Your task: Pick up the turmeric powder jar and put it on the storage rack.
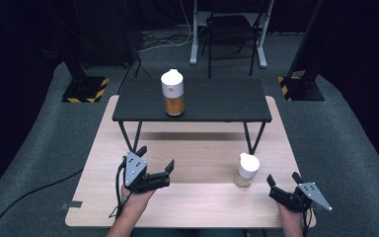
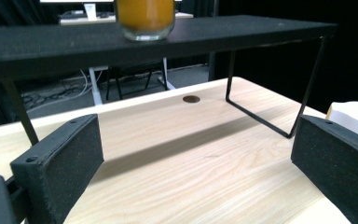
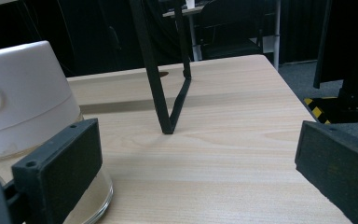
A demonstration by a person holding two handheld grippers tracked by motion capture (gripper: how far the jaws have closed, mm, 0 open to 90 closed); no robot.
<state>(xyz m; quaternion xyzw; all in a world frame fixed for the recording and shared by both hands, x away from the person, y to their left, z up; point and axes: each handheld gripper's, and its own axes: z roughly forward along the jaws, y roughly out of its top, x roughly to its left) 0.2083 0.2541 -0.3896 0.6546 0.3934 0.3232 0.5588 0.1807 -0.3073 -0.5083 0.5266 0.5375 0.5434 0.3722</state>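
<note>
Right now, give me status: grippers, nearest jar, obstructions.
Left gripper open, empty. Right gripper open, empty. Small white-lidded jar upright on wooden table, just left of right gripper. Nothing between them.

**Around the table**

A pale wooden table [image 1: 187,197] stands on grey carpet [image 1: 335,148]. On its far half sits a low black shelf [image 1: 217,101] on thin metal legs [image 1: 251,138], and a tall jar [image 1: 172,92] with a white lid and orange contents stands on the shelf, left of its middle. Behind the table, a dark folding chair [image 1: 232,29] stands by a white desk frame [image 1: 194,34], with loose cables [image 1: 165,42] on the floor nearby. Two black stands rest on bases with yellow-and-black stripes [image 1: 85,90], one at each far corner. A small round brown mark [image 2: 191,99] shows on the tabletop under the shelf.
</note>
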